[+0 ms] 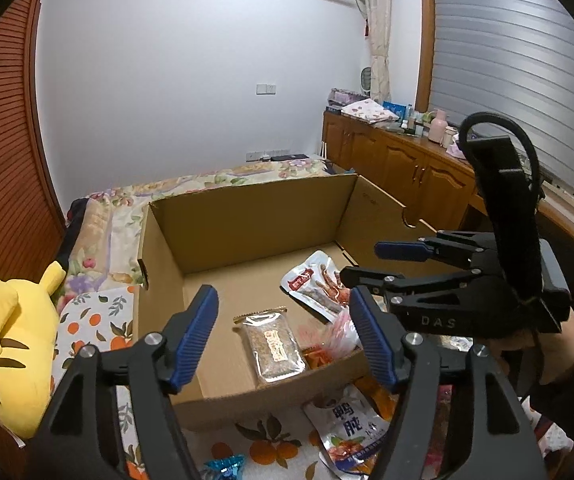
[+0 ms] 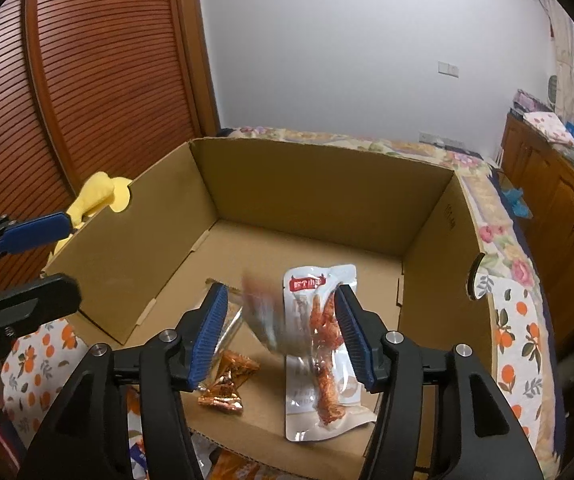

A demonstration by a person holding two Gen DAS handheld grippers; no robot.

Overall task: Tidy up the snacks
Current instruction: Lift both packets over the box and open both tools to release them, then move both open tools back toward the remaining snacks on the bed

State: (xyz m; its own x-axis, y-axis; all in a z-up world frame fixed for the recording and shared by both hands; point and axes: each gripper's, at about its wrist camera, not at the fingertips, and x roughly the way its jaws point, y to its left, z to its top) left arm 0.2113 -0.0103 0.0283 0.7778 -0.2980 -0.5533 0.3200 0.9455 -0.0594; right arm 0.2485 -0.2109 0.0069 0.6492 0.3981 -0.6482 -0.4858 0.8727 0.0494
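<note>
We see the cardboard box filling the frame's middle; on its floor lie a white chicken-feet pouch, a grain bar lower centre, and an orange candy wrapper. Our left gripper and right gripper both gape empty above them.

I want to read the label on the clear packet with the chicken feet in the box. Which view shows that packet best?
The right wrist view: the chicken-feet packet lies almost whole and close between the open jaws. The left wrist view shows the same packet smaller, farther off and partly behind the right gripper.
</note>
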